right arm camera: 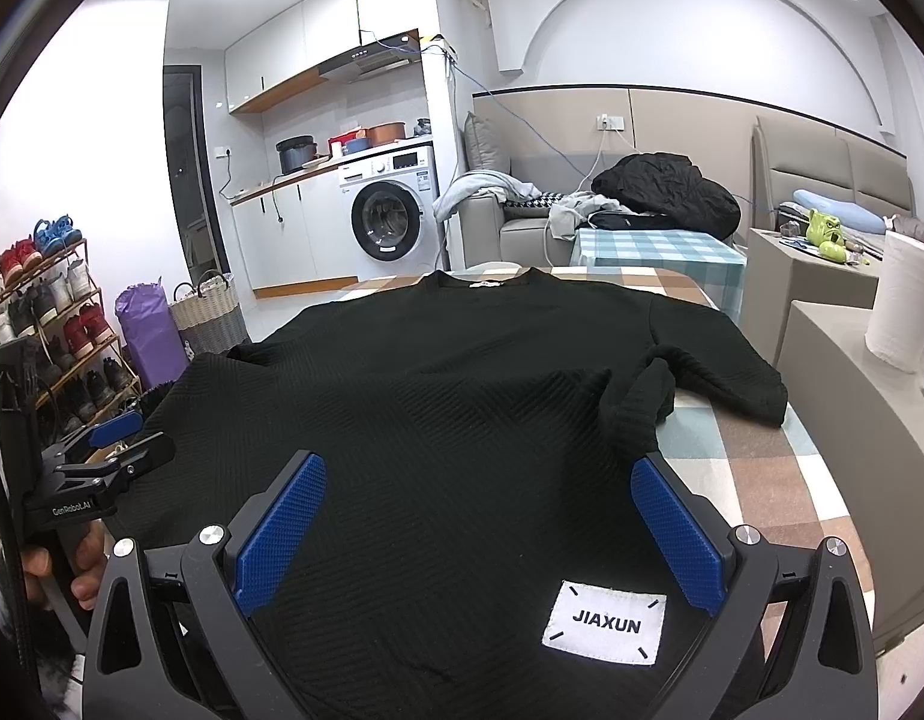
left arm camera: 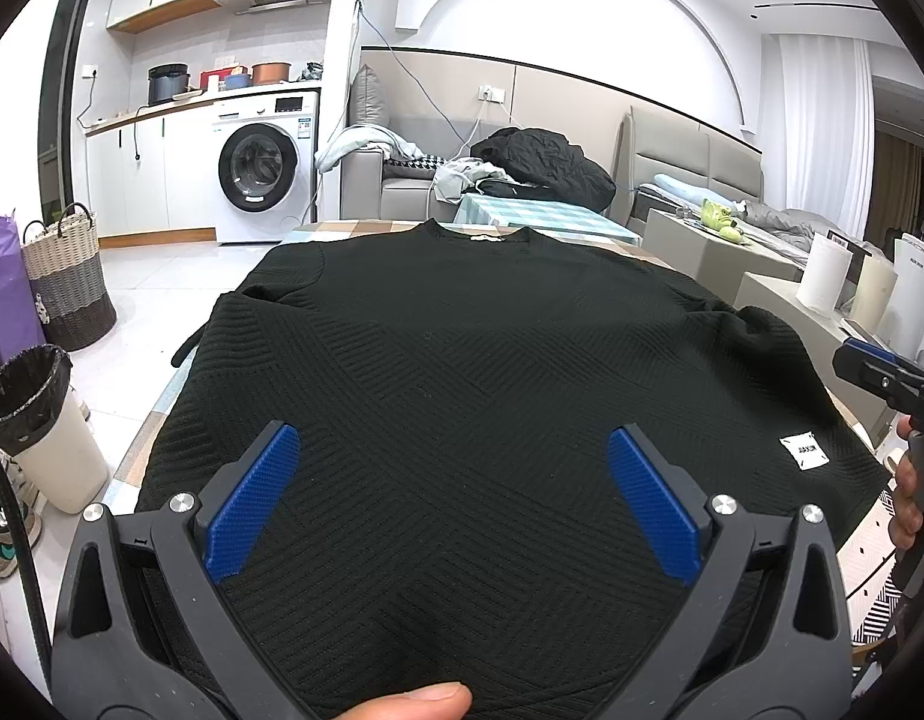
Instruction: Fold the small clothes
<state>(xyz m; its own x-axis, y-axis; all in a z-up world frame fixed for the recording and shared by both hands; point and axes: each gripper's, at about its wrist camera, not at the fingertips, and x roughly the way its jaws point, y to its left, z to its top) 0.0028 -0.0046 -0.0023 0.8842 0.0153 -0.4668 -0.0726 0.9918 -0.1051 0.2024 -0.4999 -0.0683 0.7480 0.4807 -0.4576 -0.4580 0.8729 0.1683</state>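
A black ribbed sweater lies flat on a checked table, neck at the far end and hem towards me. A white label sits near its hem on the right. The right sleeve is crumpled and folded back on itself. My left gripper hovers open above the hem's left half, nothing between its blue pads. Over the right half of the hem, my right gripper also stands open, just left of the label. Each gripper shows at the edge of the other's view.
The checked tablecloth is bare to the right of the sweater. A bin, woven basket and shoe rack stand on the floor at left. Paper rolls sit on a grey counter at right. Sofa with clothes behind.
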